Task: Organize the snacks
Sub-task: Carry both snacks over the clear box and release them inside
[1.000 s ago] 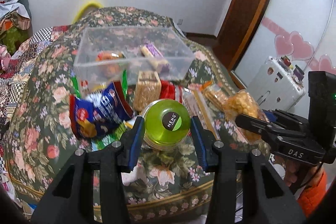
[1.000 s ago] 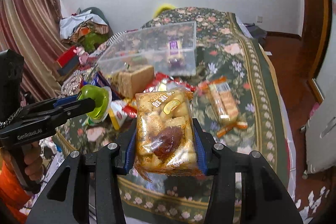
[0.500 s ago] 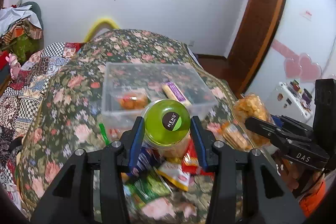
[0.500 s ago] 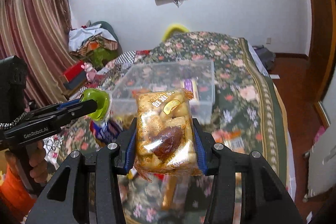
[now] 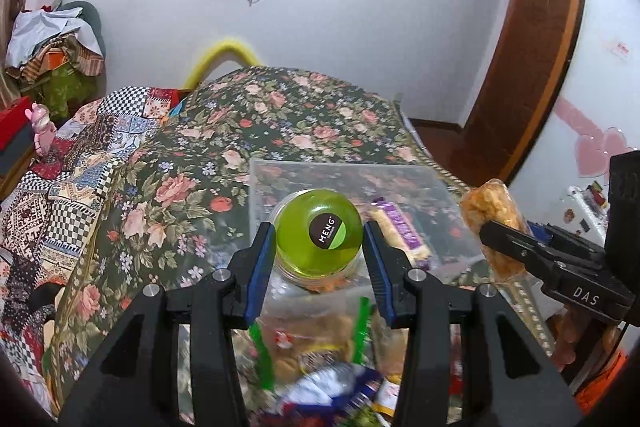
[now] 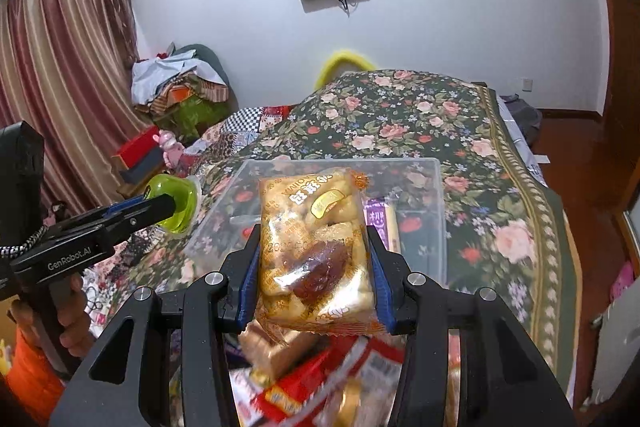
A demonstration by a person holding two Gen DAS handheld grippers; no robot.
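Observation:
My left gripper (image 5: 319,247) is shut on a green jelly cup (image 5: 320,233) with a "MENG" sticker, held above the near edge of the clear plastic box (image 5: 256,187). My right gripper (image 6: 314,267) is shut on a clear pastry bag (image 6: 314,251) with orange trim, held above the box's near edge (image 6: 438,211). A purple-wrapped bar (image 5: 396,227) lies in the box and shows in the right wrist view (image 6: 378,221). The left gripper with the cup shows at the right wrist view's left (image 6: 176,203). The right gripper's bag shows at the left wrist view's right (image 5: 492,223).
The box sits on a bed with a floral cover (image 5: 280,107). Loose snack packets lie blurred below both grippers (image 5: 320,387) (image 6: 320,383). A patchwork quilt (image 5: 80,155) lies left. Clothes pile (image 6: 180,87) and curtain (image 6: 60,67) stand at far left.
Both grippers have lifted with their snacks and moved forward from the snack pile to above the box's near edge. The pile has dropped to the bottom of both views.

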